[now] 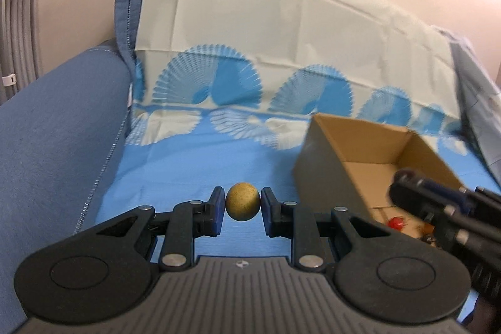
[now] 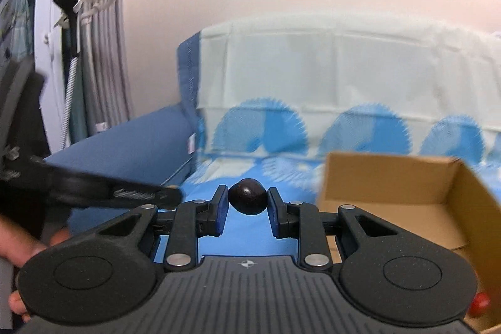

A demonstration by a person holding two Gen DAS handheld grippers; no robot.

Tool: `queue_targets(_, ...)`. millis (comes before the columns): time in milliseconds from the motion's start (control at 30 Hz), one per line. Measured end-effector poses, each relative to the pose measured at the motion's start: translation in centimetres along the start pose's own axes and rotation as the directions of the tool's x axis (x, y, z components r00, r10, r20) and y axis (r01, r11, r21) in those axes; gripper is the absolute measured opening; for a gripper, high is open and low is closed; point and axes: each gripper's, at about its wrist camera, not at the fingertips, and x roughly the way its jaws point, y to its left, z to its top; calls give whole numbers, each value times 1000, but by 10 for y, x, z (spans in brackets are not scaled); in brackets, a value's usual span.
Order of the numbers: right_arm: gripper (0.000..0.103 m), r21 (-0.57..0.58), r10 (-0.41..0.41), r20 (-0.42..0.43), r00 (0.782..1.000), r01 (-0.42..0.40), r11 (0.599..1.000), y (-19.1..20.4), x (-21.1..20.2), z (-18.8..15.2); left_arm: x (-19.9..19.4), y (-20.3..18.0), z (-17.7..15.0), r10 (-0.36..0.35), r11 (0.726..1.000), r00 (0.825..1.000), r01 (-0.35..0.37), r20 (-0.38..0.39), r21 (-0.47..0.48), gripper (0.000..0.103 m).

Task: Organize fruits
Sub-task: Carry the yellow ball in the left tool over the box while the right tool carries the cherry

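Note:
My left gripper point(image 1: 243, 206) is shut on a small tan, speckled round fruit point(image 1: 243, 202), held up above the blue patterned sheet. My right gripper point(image 2: 247, 202) is shut on a small dark brown, glossy round fruit point(image 2: 247, 200). An open cardboard box point(image 1: 369, 152) stands on the sheet to the right of both grippers; the same cardboard box point(image 2: 391, 187) fills the right side of the right wrist view. A small red fruit point(image 1: 396, 223) lies on its floor, and that red fruit point(image 2: 480, 304) shows low in the right wrist view. The right gripper's body point(image 1: 444, 208) reaches over the box in the left wrist view.
The sheet point(image 1: 200, 165) covers a blue sofa with an armrest point(image 1: 56, 127) on the left and a draped backrest point(image 1: 266, 30) behind. A pale wall stands beyond. Grey curtains point(image 2: 103, 58) hang at the far left. A person's hand point(image 2: 18, 243) shows at the left edge.

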Motion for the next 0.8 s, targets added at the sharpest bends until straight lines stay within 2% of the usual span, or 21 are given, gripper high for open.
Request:
queue_targets(100, 28, 10, -51, 10, 999, 51, 999, -29, -18, 5, -4, -13, -4, -25, 1000, 1000, 25, 10, -5, 27)
queue_targets(300, 28, 51, -152, 22, 988, 151, 987, -90, -47, 10, 2, -44, -10, -88, 995, 996, 86, 28, 59, 27)
queue_targets(400, 28, 6, -199, 35, 979, 199, 980, -118, -59, 15, 8, -57, -12, -128, 990, 991, 125, 35, 69, 27)
queue_targets(500, 28, -36, -278, 38, 960, 280, 959, -148, -66, 15, 17, -70, -14, -163, 984, 986, 160, 34, 77, 27)
queue_targets(600, 28, 77, -332, 8, 943, 331, 941, -180, -72, 6, 28, -85, -18, -192, 977, 981, 190, 22, 97, 27)
queue_targets(800, 28, 198, -438, 7, 899, 428, 882, -213, -81, -3, 49, -105, -25, -231, 964, 973, 230, -6, 131, 27)
